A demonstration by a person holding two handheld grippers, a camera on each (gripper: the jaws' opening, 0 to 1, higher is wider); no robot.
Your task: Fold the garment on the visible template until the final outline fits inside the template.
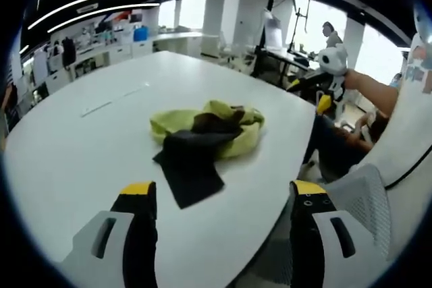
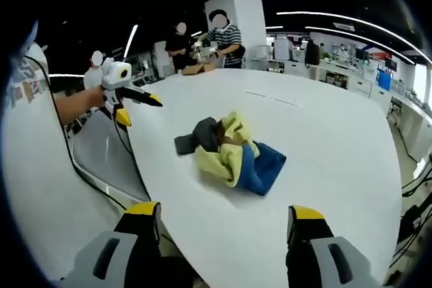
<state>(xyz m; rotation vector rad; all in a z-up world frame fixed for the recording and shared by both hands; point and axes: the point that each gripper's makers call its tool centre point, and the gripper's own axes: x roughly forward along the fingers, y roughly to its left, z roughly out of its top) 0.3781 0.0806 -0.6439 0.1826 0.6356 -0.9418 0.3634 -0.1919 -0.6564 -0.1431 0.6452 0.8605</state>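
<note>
A crumpled garment lies in a heap on the white table; it is yellow-green with a dark flap spread toward me. From the other side the garment shows yellow, blue and dark grey. My left gripper hovers short of it over the table's near edge, jaws wide apart and empty. My right gripper also stands open and empty, back from the heap. Each comes into the other's view: the right gripper off the table's right edge, the left gripper off the left edge. Neither touches the cloth.
Faint short marks lie on the tabletop beyond the garment. A mesh office chair stands by the table edge at the right. People and a cardboard box are at the table's far end. Desks line the back wall.
</note>
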